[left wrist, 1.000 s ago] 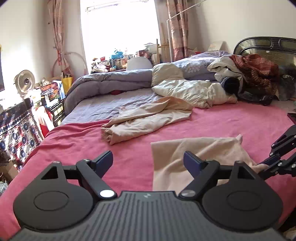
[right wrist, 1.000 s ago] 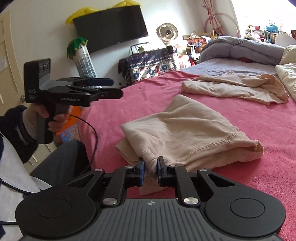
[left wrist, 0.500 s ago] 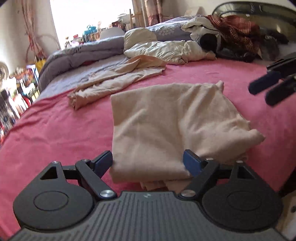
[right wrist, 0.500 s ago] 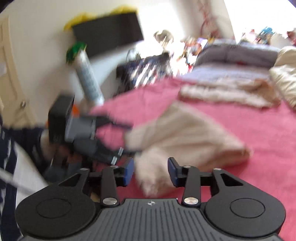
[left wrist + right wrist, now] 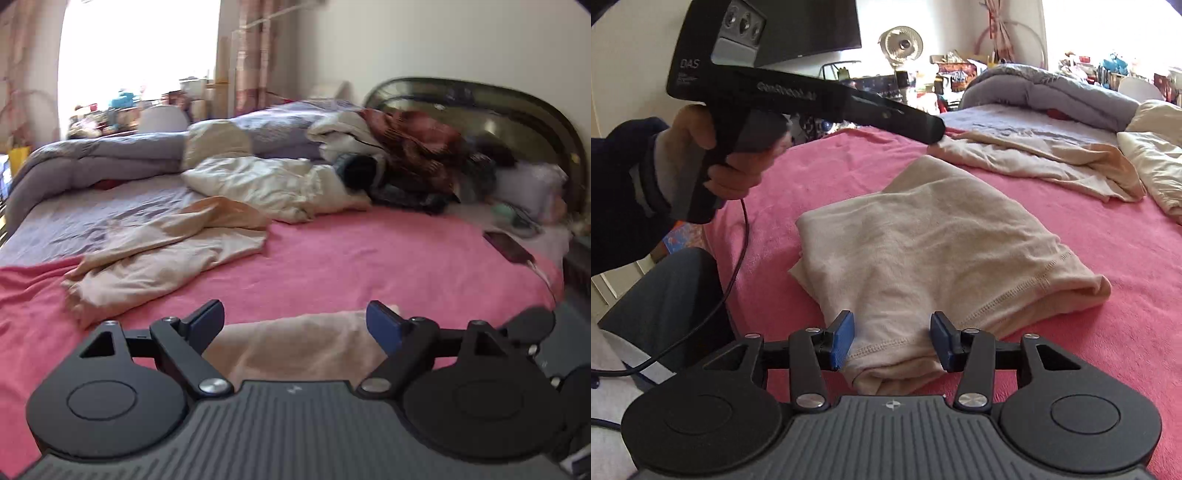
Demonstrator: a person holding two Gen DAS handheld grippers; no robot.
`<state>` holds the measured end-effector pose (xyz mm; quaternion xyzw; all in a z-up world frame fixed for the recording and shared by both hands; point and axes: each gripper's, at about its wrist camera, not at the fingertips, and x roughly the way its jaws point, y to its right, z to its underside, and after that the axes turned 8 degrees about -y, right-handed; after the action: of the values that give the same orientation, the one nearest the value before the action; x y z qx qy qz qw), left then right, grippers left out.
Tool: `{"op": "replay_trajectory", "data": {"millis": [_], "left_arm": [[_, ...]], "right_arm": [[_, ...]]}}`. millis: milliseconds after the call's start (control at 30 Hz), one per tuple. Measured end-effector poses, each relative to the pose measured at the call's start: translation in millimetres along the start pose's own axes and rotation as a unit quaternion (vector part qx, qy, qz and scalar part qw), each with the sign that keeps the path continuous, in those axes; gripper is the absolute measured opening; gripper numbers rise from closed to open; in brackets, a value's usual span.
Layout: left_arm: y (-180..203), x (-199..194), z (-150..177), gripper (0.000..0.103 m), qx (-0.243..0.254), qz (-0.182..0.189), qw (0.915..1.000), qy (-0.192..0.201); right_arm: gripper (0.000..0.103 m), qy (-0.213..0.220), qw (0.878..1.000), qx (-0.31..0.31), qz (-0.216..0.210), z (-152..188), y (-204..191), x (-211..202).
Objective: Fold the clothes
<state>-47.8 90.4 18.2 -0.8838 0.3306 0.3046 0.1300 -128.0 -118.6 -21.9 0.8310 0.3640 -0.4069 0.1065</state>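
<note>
Beige, soft knit: folded garment [image 5: 923, 251] in the centre of the right wrist view, flat on the pink blanket [image 5: 1108, 350], with a stitched hem towards the lower right. Right gripper [image 5: 892, 339] at the lower centre, blue pads parted about halfway, just opened. Near corner of the folded garment between the pads, but not pressed by them; small gaps visible on both sides. Nothing gripped.

Upper left of the same view: left gripper [image 5: 934, 129] seen from the side, black, held in a hand [image 5: 713, 147] with a dark sleeve, above the blanket and apart from the folded garment. In the left wrist view, left gripper [image 5: 295, 321] at the lower centre, pads spread wide, nothing between them. Only the far edge of the folded garment [image 5: 295, 343] visible behind them, low in the frame.

Second beige garment [image 5: 166, 254], crumpled and not folded, at centre left of the left wrist view, partly on the pink blanket [image 5: 369, 258]. Behind it, cream bedding [image 5: 273, 184] and a grey duvet [image 5: 96, 158]. At the right edge, a dark phone [image 5: 506, 245] on the blanket.
</note>
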Motion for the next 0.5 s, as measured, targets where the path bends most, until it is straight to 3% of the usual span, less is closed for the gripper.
{"op": "replay_trajectory", "data": {"millis": [67,200,300,433,500], "left_arm": [[4,13,10,0.087,0.047,-0.008,0.9985,-0.027],[-18,23,43,0.086,0.036,0.019,0.9930,-0.111],[-28,6,65,0.088,0.005,0.032,0.9928,-0.115],[-42,-8,82,0.090,-0.048,0.032,0.9912,-0.119],[-46,-12,87,0.090,-0.069,0.034,0.9901,-0.117]], "right_arm": [[0.047,-0.002,1.000,-0.011,0.009,1,-5,-15],[0.054,0.038,0.997,-0.038,0.049,-14,-4,-35],[0.055,0.082,0.990,-0.045,0.106,-41,11,-24],[0.055,0.113,0.988,-0.013,0.105,-73,33,18],[0.055,0.093,0.990,-0.011,0.104,-74,38,43]]}}
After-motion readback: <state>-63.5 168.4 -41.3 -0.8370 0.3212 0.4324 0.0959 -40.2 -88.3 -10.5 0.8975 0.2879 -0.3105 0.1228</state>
